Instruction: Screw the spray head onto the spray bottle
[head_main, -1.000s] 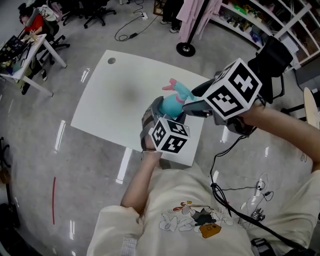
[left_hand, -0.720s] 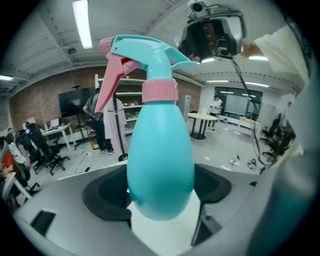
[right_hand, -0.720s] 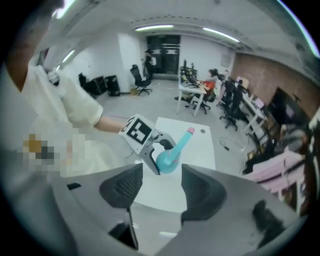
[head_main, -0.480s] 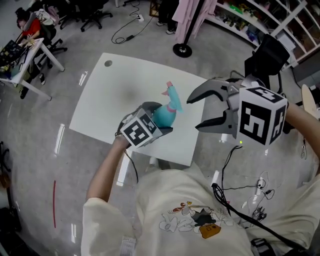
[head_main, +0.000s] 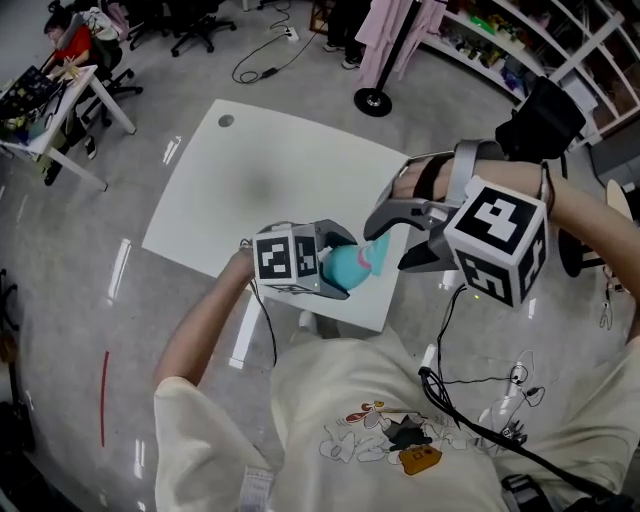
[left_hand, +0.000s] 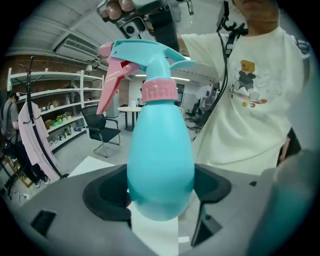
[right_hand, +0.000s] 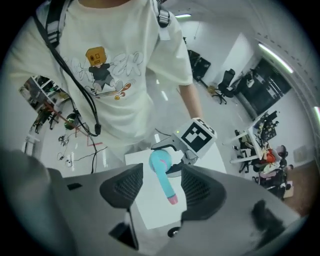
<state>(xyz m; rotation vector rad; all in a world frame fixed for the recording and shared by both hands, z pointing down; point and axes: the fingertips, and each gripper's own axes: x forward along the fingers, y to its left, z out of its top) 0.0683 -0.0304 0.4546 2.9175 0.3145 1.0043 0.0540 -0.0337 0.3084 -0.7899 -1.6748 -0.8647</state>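
Observation:
A teal spray bottle (left_hand: 160, 165) with a pink collar (left_hand: 159, 92) carries its teal spray head (left_hand: 145, 52) with a pink trigger. My left gripper (left_hand: 160, 192) is shut on the bottle's round body. In the head view the left gripper (head_main: 325, 262) holds the bottle (head_main: 350, 266) tipped sideways over the table's near edge, spray head (head_main: 378, 250) pointing right. My right gripper (head_main: 390, 243) is open just beyond the head, one jaw above and one below its tip. In the right gripper view the bottle (right_hand: 161, 172) shows small between the open gripper (right_hand: 162, 187) jaws, not touching them.
The white table (head_main: 250, 190) lies below both grippers on a glossy grey floor. A coat stand's round base (head_main: 372, 100) is behind it, shelves (head_main: 520, 50) at the back right, a desk (head_main: 50, 110) with chairs at the far left. A black cable (head_main: 440, 330) hangs from the right gripper.
The left gripper has swung the bottle from upright to lying sideways, nearer the table's front edge. The right gripper, still open, has moved left and closer to the spray head.

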